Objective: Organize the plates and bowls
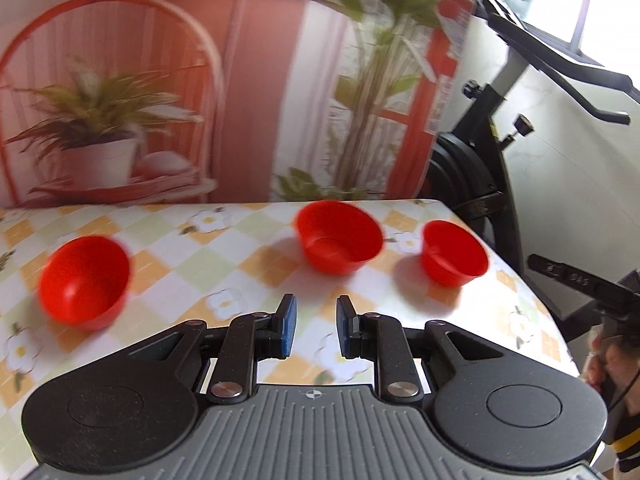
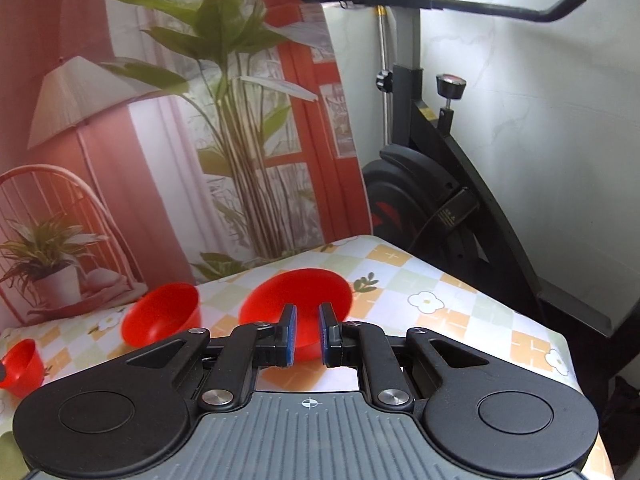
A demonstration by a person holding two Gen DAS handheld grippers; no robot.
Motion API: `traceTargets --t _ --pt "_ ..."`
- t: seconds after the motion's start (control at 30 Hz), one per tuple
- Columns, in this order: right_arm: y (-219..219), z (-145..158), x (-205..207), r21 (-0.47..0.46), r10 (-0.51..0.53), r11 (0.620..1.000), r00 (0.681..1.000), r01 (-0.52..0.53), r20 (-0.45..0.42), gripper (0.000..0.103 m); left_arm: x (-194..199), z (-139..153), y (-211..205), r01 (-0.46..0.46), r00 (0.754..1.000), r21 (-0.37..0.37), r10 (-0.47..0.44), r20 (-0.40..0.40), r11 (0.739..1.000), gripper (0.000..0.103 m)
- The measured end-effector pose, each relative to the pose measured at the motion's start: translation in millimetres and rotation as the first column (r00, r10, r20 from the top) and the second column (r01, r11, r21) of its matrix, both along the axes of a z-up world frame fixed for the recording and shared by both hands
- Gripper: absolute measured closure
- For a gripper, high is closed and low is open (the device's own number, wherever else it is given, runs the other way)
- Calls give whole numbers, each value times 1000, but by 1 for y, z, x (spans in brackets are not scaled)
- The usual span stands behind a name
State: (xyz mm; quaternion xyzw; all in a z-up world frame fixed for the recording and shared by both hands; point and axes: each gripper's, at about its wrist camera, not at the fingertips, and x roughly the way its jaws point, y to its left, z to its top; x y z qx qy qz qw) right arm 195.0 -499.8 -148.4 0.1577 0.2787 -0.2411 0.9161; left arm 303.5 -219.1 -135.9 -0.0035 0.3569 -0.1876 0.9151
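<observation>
Three red bowls stand apart and upright on the table (image 1: pixel 240 264), which has a floral checked cloth. In the left wrist view they are the left bowl (image 1: pixel 84 280), the middle bowl (image 1: pixel 338 236) and the right bowl (image 1: pixel 454 254). My left gripper (image 1: pixel 316 312) hovers in front of them, open and empty, pointing between the left and middle bowls. In the right wrist view my right gripper (image 2: pixel 308 320) is open by a narrow gap. The nearest red bowl (image 2: pixel 296 300) sits just beyond its fingertips. Two more red bowls (image 2: pixel 160 318) (image 2: pixel 20 364) lie further left.
A printed backdrop (image 1: pixel 160 80) of plants and a chair rises behind the table's far edge. A black exercise bike (image 2: pixel 440 200) stands beyond the table's right edge. A person's hand (image 1: pixel 608 364) shows at the right of the left wrist view.
</observation>
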Motion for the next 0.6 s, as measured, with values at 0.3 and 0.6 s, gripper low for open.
traceTargets --t 0.3,0.6 --pt "-52 -40 25 66 -23 997 999 26 -49 90 56 -12 -98 129 991 -23 -130 -24 991 80" --pt "-79 -66 48 150 -62 986 997 70 -55 83 108 -40 -150 90 990 -62 -96 -107 994 80"
